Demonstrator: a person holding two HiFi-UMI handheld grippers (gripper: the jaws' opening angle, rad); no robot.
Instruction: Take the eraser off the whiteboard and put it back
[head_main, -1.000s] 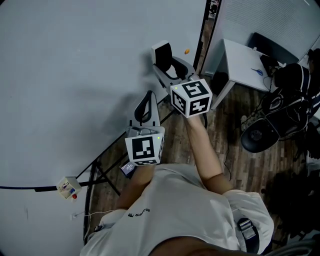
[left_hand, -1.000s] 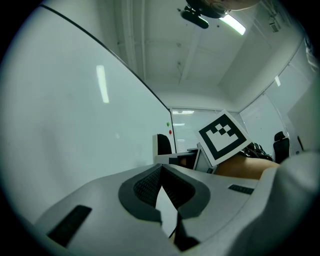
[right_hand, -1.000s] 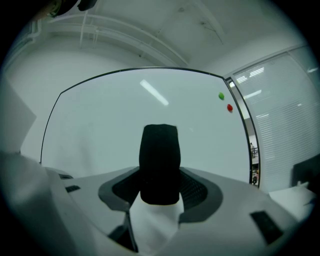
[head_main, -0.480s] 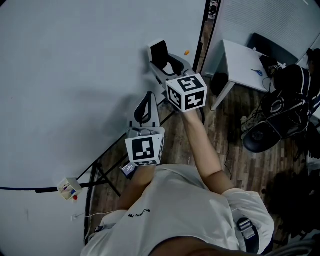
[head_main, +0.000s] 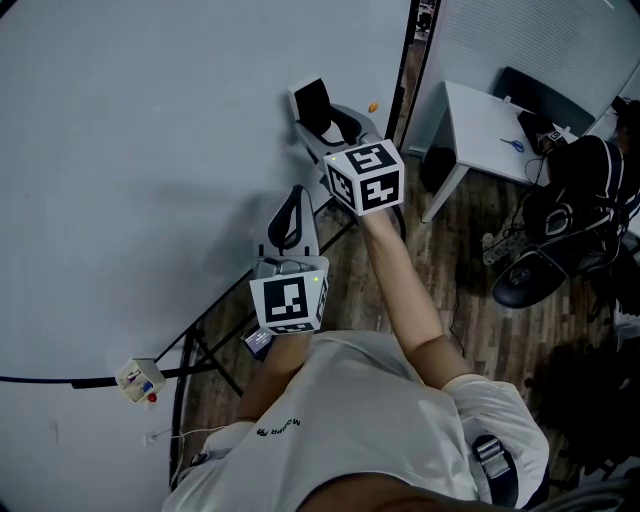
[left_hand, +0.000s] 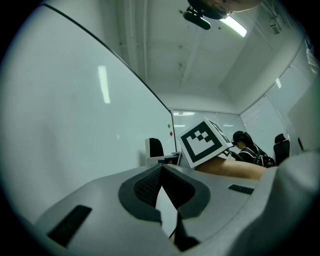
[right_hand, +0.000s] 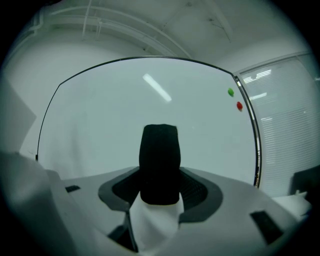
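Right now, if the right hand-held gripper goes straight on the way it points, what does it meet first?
The whiteboard, straight ahead. The eraser held in the right hand-held gripper sticks out in front, so its black end would probably touch first; the gap is unclear.

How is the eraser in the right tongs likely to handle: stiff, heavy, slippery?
The eraser looks stiff: it juts straight out of the right tongs without sagging. It is probably light, since it is held by one end alone. Its dark felt-like face likely resists slipping.
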